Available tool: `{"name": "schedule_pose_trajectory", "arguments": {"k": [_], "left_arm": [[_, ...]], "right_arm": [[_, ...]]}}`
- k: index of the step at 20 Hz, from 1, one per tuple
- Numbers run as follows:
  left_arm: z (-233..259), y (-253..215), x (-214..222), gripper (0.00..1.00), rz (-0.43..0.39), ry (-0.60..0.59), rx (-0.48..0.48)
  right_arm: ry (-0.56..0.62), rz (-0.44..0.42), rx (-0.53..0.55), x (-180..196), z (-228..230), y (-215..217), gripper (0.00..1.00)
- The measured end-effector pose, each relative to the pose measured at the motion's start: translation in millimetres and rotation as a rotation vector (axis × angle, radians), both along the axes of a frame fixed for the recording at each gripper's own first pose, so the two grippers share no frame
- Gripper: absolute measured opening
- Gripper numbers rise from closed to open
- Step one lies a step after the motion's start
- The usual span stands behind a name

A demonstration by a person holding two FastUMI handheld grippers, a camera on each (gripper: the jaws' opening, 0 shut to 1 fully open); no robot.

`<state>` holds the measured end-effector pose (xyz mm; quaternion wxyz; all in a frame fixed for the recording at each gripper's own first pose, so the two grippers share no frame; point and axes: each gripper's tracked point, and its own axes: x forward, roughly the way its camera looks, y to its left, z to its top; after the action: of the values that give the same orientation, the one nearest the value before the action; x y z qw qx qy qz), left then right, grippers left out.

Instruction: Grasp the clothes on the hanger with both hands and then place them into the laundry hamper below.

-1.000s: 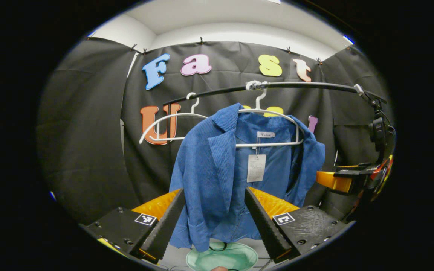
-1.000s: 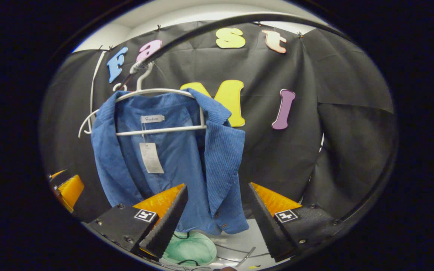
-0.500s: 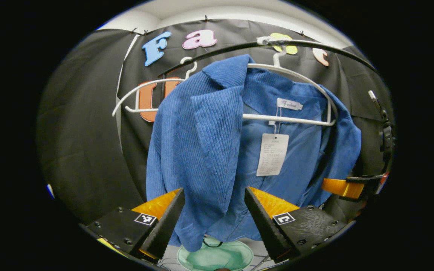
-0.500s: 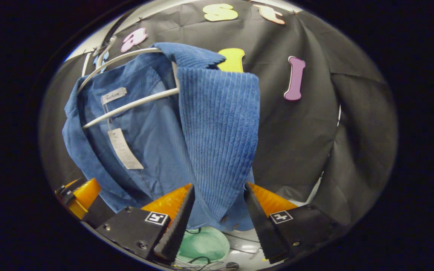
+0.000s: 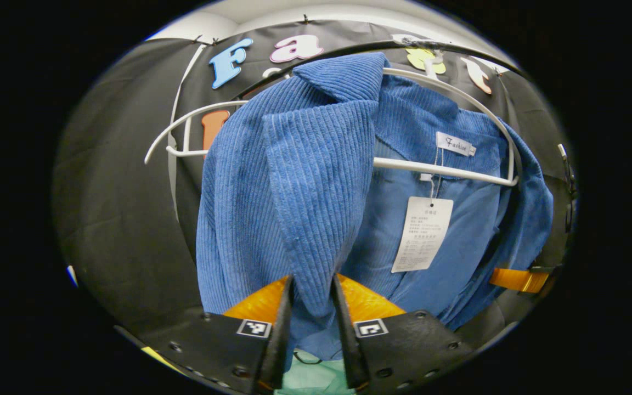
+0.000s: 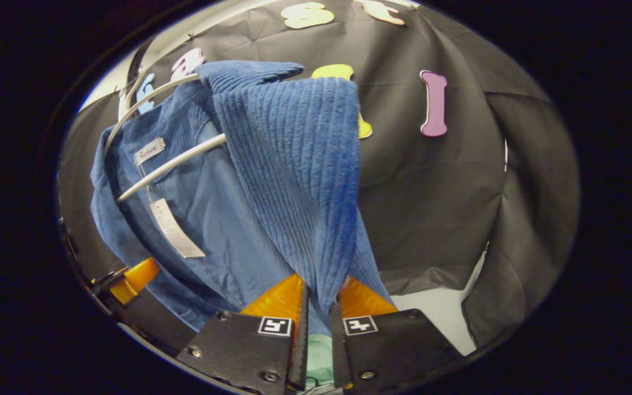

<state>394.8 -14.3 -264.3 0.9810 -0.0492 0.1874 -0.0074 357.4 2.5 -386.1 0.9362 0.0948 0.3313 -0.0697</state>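
A: We see an empty white hanger (image 5: 184,137) left of the blue corduroy jacket (image 5: 294,192), which hangs on its own hanger (image 5: 447,171) from the rail (image 5: 349,50).

B: Our left gripper (image 5: 311,329) pinches one lapel; our right gripper (image 6: 319,334) pinches the other. A paper tag (image 5: 423,235) dangles; the green hamper (image 5: 308,378) peeks out below.

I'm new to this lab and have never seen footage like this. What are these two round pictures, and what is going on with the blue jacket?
Each picture comes from a camera riding on a hand-held gripper; a person holds one in each hand. In the left gripper view, the left hand-held gripper has closed its two fingers on the front edge of a blue corduroy jacket. In the right gripper view, the right hand-held gripper pinches the jacket's other front edge. The jacket hangs on a white hanger from a dark rail, a paper tag dangling inside. Something pale green below may be the hamper.
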Motion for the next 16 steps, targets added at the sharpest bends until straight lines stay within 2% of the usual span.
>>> {"name": "schedule_pose_trajectory", "arguments": {"k": [1,2,5,6,8,12,13,14,16], "left_arm": [[0,6,1,0.2,0.026,-0.003,0.009],[-1,3,0,0.05,0.004,0.003,-0.014],[3,0,0,0.08,-0.042,-0.001,-0.11],[5,6,-2,0.08,-0.023,0.002,-0.129],[7,5,-6,0.01,-0.062,0.005,-0.176],[27,29,-8,0.01,-0.064,-0.041,-0.174],[32,36,-10,0.06,-0.061,-0.046,-0.187],[39,45,-9,0.01,-0.048,-0.056,-0.204],[55,56,-9,0.01,-0.033,-0.078,-0.247]], "right_arm": [[-0.003,0.008,0.009,0,1,1,0.19],[-0.006,0.016,0.016,0,1,0,0.15],[-0.008,0.038,0.021,-3,9,-4,0.1],[-0.007,0.041,0.024,-4,11,-5,0.09],[-0.002,0.034,0.023,-7,14,-12,0.08],[-0.007,-0.001,0.026,-6,26,-34,0.08],[-0.014,-0.014,0.042,-6,30,-38,0.08],[-0.022,-0.029,0.061,-3,35,-45,0.08],[-0.04,-0.053,0.107,3,45,-53,0.08]]}}
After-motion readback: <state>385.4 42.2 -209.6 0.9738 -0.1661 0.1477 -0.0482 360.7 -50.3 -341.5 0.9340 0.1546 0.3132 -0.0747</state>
